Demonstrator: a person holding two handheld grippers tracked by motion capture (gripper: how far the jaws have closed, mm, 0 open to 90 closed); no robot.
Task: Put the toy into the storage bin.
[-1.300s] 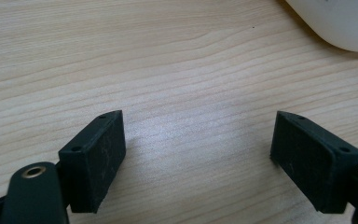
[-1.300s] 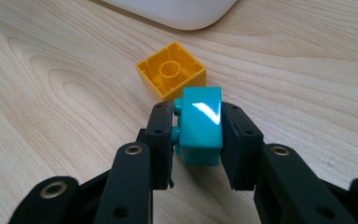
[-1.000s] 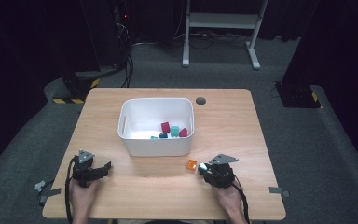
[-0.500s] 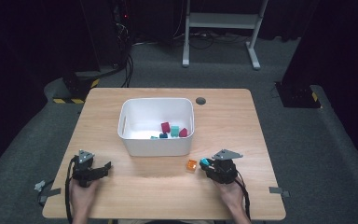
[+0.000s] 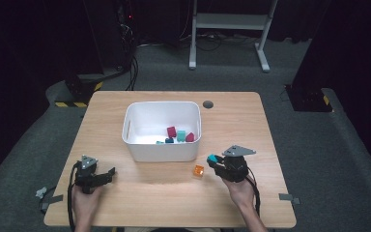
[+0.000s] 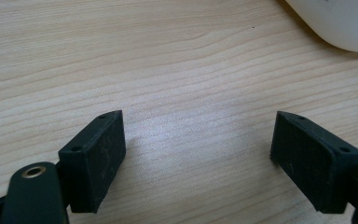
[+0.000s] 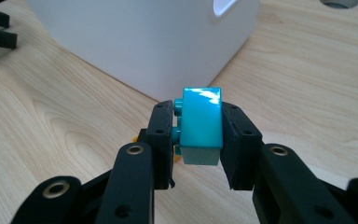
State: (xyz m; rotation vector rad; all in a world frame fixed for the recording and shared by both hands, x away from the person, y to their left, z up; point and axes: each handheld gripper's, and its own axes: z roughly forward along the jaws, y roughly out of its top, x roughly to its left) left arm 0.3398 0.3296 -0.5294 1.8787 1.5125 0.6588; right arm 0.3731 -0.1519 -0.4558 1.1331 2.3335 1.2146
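one orange brick (image 7: 137,138) sits half hidden behind right tool (image 7: 198,140)

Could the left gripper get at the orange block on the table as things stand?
Probably yes. The left gripper is open and holds nothing, and bare table lies between it and the orange block. The right gripper, holding a teal block, sits close beside it.

L gripper (image 6: 198,158) fingers (image 6: 95,158) wide apart over bare wood table (image 6: 168,70), white bin (image 6: 340,23) corner top right.
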